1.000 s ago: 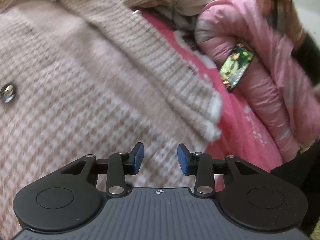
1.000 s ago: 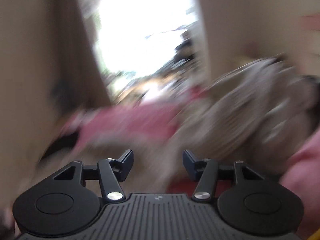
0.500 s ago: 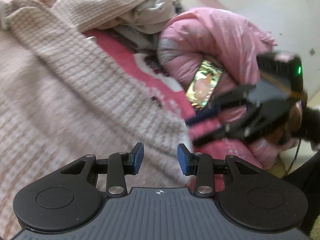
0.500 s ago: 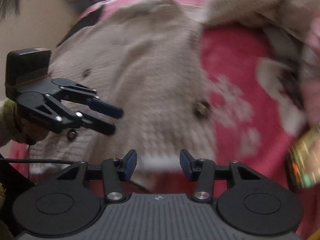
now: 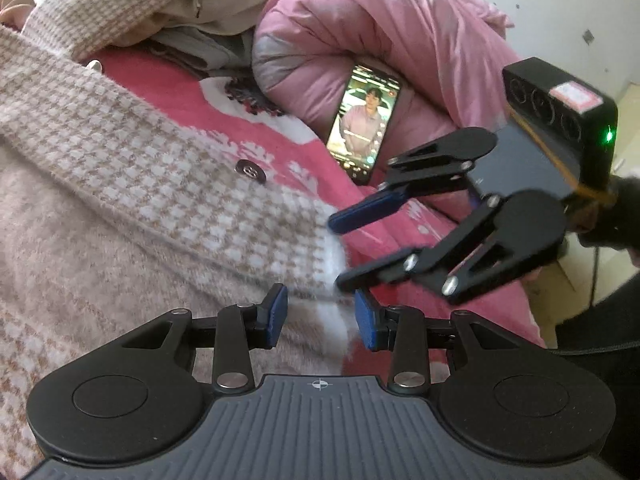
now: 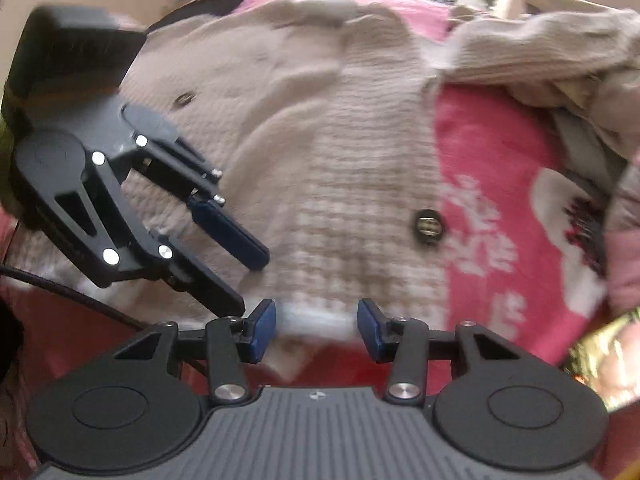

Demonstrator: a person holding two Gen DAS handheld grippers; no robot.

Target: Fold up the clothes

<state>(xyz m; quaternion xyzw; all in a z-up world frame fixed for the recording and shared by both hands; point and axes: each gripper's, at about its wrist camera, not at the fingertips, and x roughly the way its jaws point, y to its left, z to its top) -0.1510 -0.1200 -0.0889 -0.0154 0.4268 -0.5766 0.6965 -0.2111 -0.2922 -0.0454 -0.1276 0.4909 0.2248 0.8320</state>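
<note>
A home bedroom: a bed with a pink floral blanket (image 5: 168, 92), a rolled pink padded quilt (image 5: 400, 32), and a lit smartphone (image 5: 362, 120).

Left gripper (image 5: 321, 317): jaws parted, blue pads facing each other across a clear gap, nothing between them. Seen also from the right wrist view (image 6: 249, 279), entering from the left side, tilted downward, both fingers spread; lower fingertip close beside the right gripper's left pad.

Right gripper (image 6: 316, 329): jaws parted to a similar width, nothing clamped. Seen also from the left wrist view (image 5: 340, 249), entering from the right, angled down and leftward, fingers spread, camera block at the rear with a green light lit.

Hand (image 5: 592, 216): partly visible behind the right gripper's body, dark sleeve at the wrist.
</note>
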